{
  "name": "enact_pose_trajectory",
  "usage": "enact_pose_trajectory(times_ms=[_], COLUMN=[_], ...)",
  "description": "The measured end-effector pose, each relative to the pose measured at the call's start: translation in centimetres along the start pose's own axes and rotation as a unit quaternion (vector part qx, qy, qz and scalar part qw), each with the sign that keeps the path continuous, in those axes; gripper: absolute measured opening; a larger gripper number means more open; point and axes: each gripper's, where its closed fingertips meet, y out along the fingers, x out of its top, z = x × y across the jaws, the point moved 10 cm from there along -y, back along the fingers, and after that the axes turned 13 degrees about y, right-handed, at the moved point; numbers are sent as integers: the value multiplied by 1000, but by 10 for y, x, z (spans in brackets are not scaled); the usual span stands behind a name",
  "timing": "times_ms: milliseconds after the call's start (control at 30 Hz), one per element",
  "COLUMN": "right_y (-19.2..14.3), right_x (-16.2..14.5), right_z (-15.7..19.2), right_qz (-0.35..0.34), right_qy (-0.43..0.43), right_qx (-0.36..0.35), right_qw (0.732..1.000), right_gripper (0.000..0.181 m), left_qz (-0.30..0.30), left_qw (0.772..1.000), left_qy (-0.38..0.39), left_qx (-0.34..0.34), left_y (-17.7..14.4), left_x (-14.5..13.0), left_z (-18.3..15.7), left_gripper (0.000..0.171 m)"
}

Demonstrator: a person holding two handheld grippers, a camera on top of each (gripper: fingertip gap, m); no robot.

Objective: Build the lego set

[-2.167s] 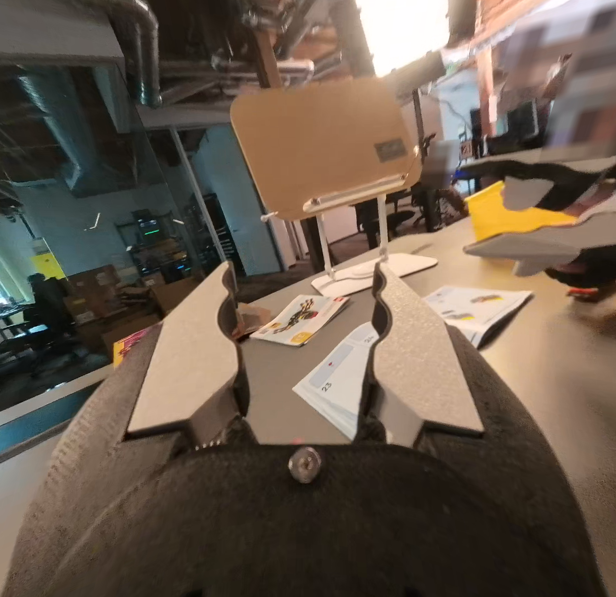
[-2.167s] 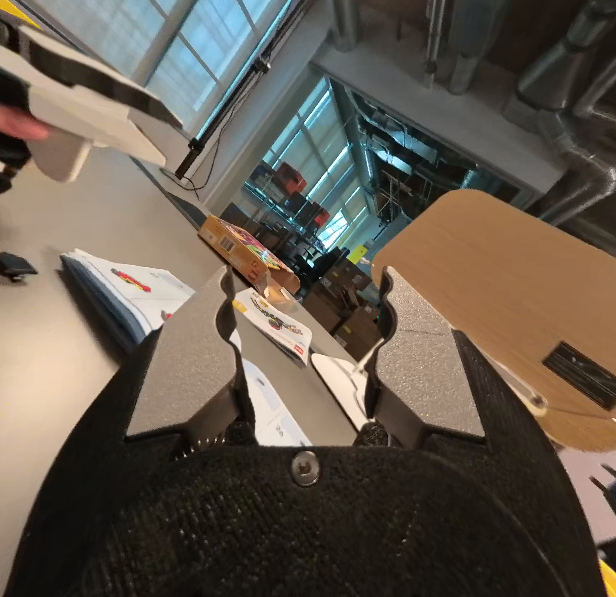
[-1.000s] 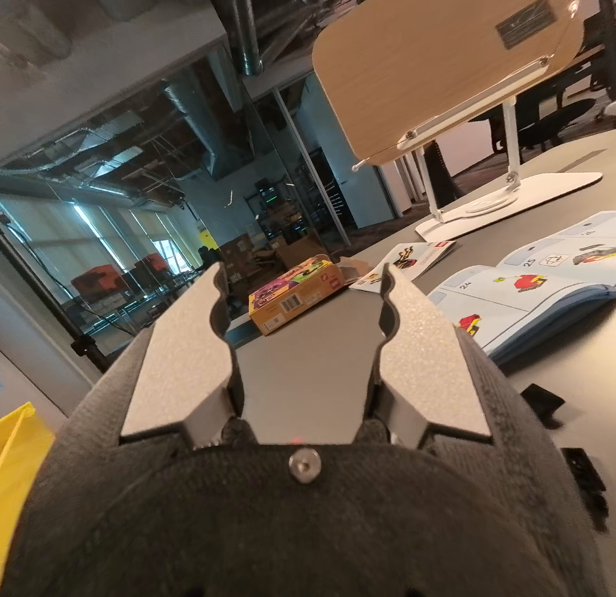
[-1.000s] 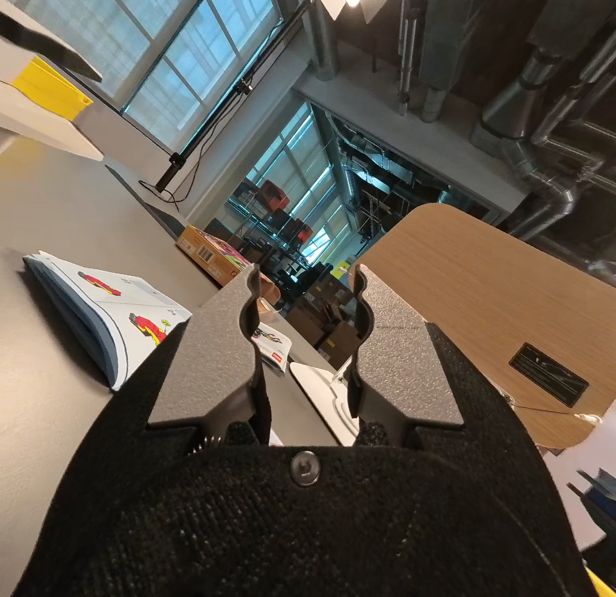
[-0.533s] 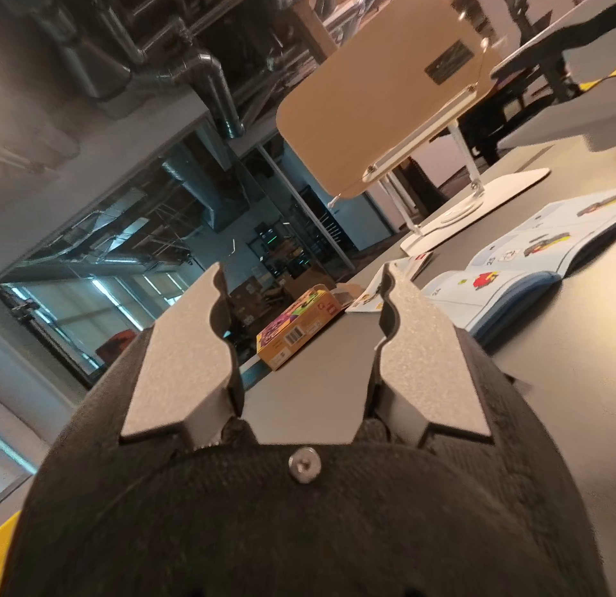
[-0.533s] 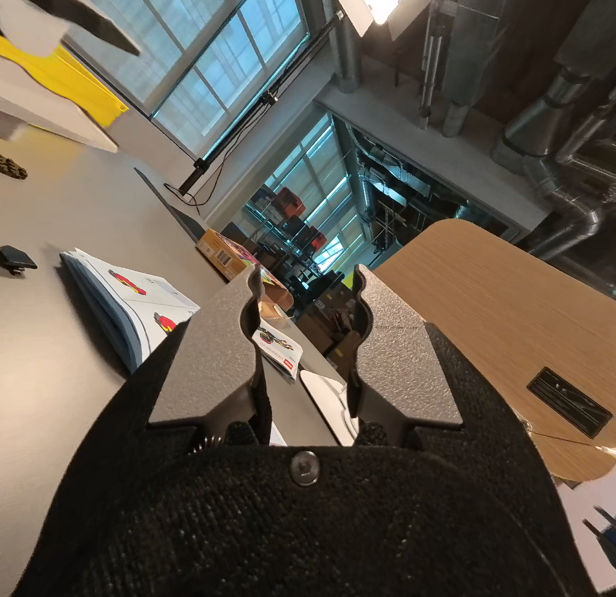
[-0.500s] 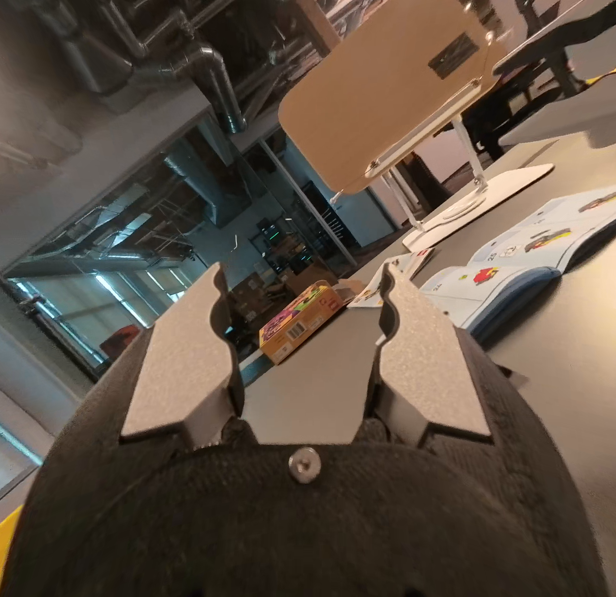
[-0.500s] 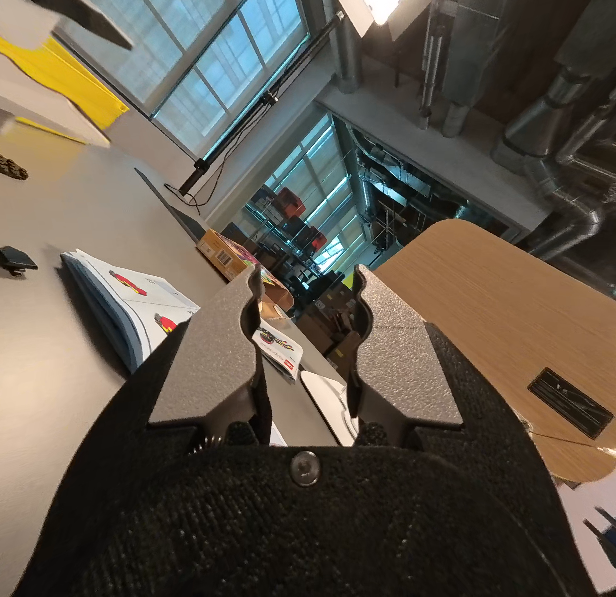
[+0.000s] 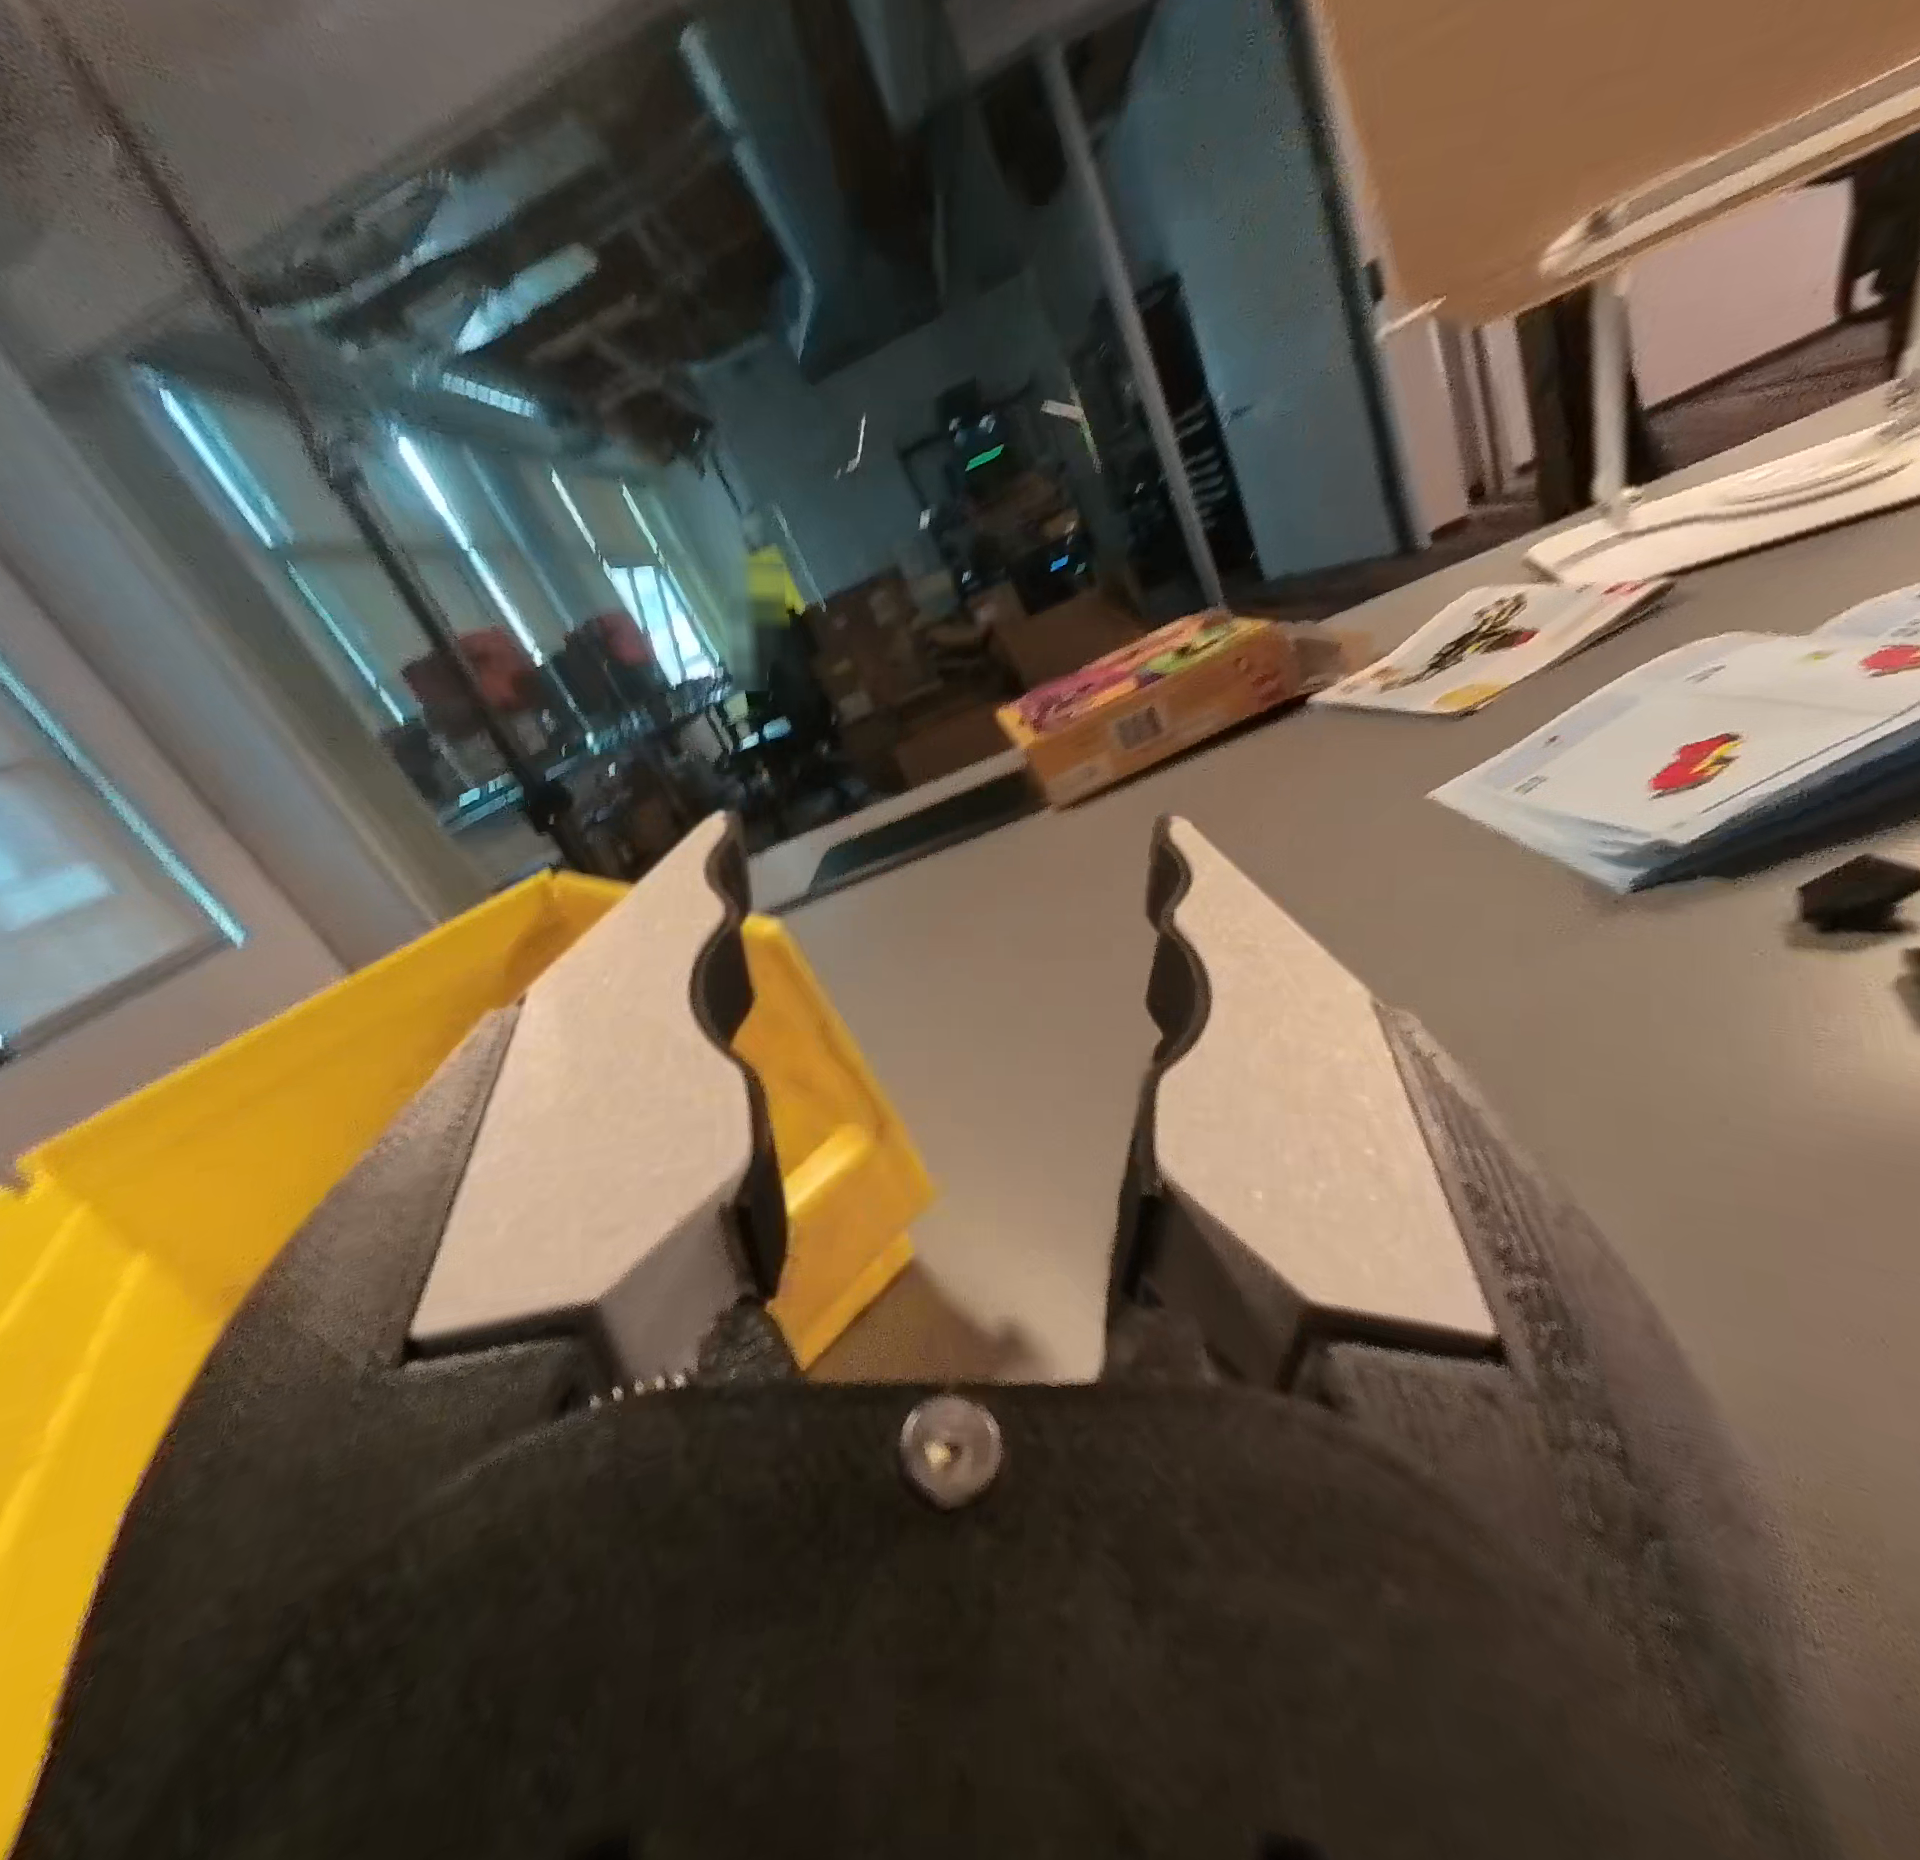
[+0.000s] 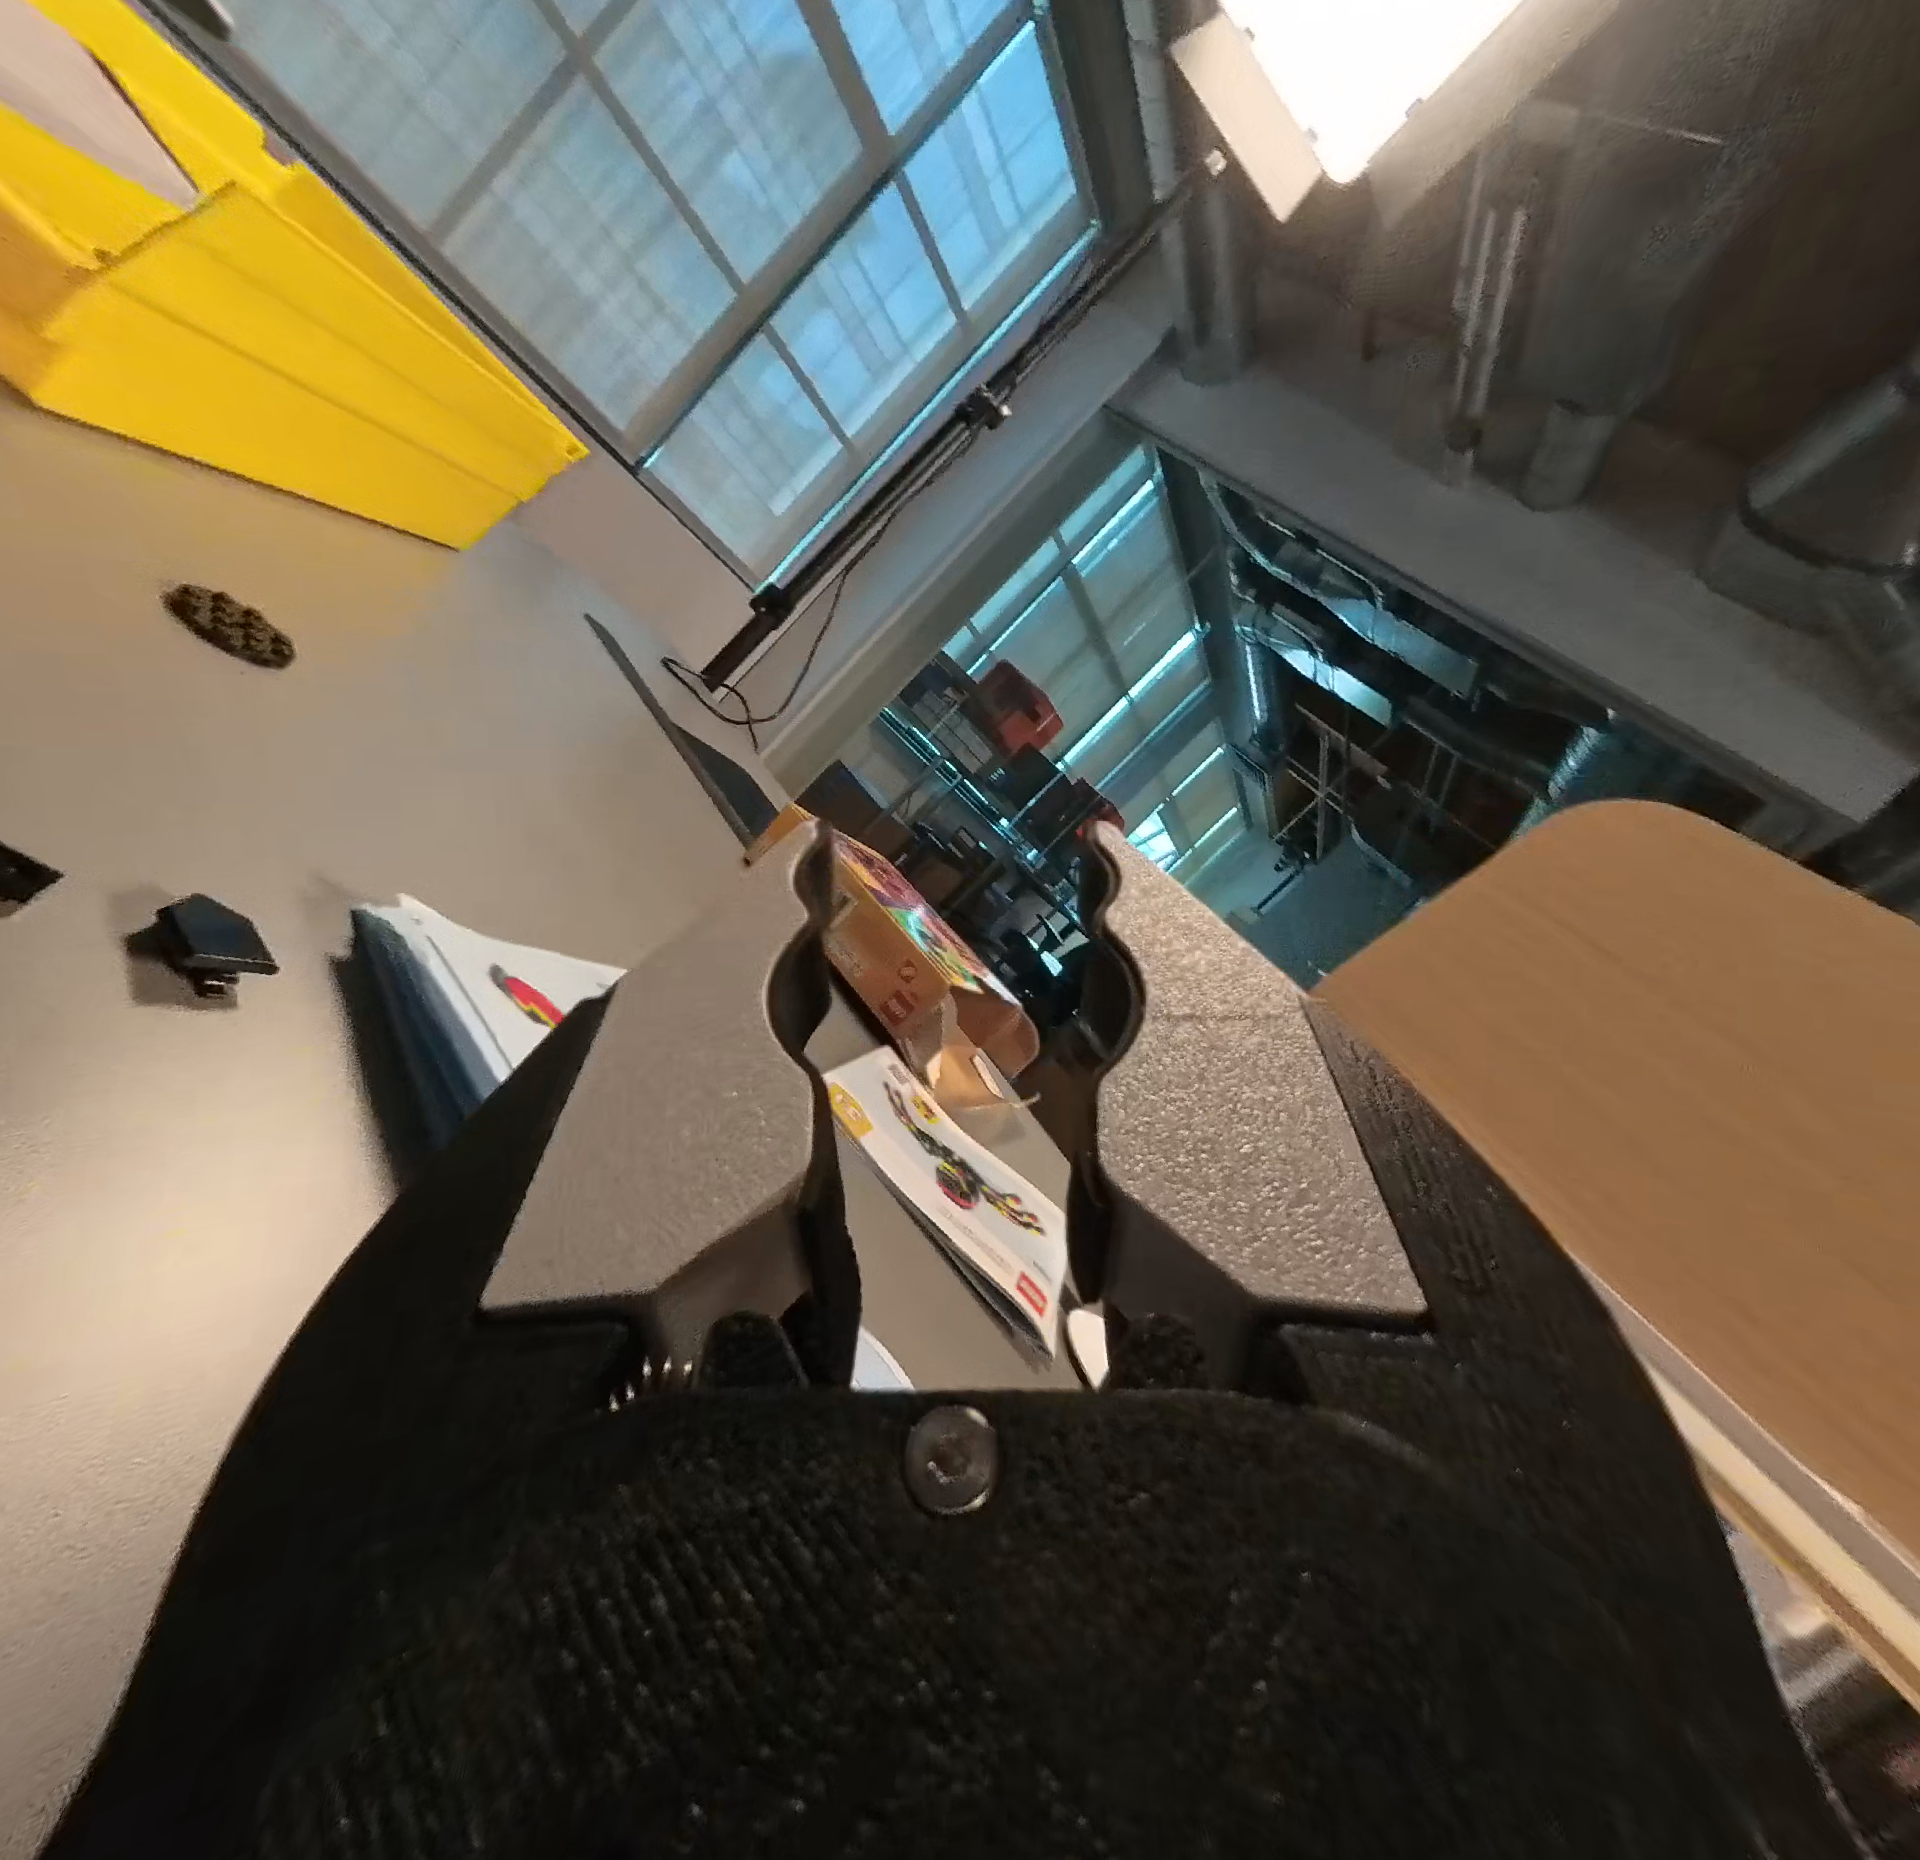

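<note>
Hovering empty-handed over a scattered lego build

Both tools are off the surface (image 9: 1299,979) and carry nothing. Left gripper (image 9: 945,937): fingers (image 9: 623,1104) well apart, bare surface showing in the gap. Right gripper (image 10: 951,937): fingers (image 10: 686,1114) apart too, narrower gap, tilted steeply so the view takes in mostly windows and ceiling.

Where the lego things lie:
- Yellow bin (image 9: 239,1083) sits just under and outboard of the left finger of the left gripper, its near corner poking into the gap. Contents hidden.
- Open instruction booklet (image 9: 1714,750) lies beyond and to the right of the left gripper's right finger; a small black piece (image 9: 1860,891) rests just in front of it.
- Set box (image 9: 1153,709) is far ahead, roughly between the left fingertips; a second leaflet (image 9: 1496,636) is beside it.
- From the right gripper, a round studded black plate (image 10: 229,626) and a black piece (image 10: 208,943) lie well left of its left finger. No assembled model is visible.

Risks, as I judge them:
- Left view is smeared, suggesting fast motion; a finger could clip the bin wall and shove or tip it.
- Small dark pieces on a dark surface are easy to nudge away or pinch off-centre, so they may pop out.
- With the right camera pointed high, that gripper's approach would be nearly blind.
- Wooden-backed stand (image 10: 1662,1083) crowds the right gripper's right finger; a swing could knock it.
</note>
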Motion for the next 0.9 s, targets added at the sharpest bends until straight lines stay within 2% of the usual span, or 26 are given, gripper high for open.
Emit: enact_pose_trajectory(times_ms=[100,167,400,500,567,600,633,700,800,900], right_y=[1,-1,-5,-9,-9,-9,-9,-8,-9,-9], right_x=[2,3,4,5,4,4,3,2,1,2], right_z=[5,5,9,8,8,8,8,7,6,5], right_qz=[-2,-4,5,0,3,6,10,19,23,22], right_qy=[-10,-10,-21,-24,-22,-22,-22,-16,-8,0], right_qx=[17,20,31,24,26,24,21,19,21,25], right_qw=[1000,1000,999,999,999,999,999,1000,999,999], right_gripper=[43,42,36,39,39,39,39,39,39,37], left_qz=[46,44,-26,-88,-135,-143,-141,-133,-136,-119], left_qw=[999,998,998,994,991,989,988,984,981,983], left_qy=[-27,-46,-41,-36,-23,-13,-5,6,-14,-28], left_qx=[-1,-7,-44,-47,-12,21,62,122,137,138], left_y=[-1,-2,-13,-21,-27,-30,-32,-38,-39,-39], left_x=[-14,-19,-10,3,8,9,9,6,4,4], left_z=[17,26,27,23,26,30,36,46,52,54], left_gripper=[77,77,69,62,64,73,84,86,91,81])
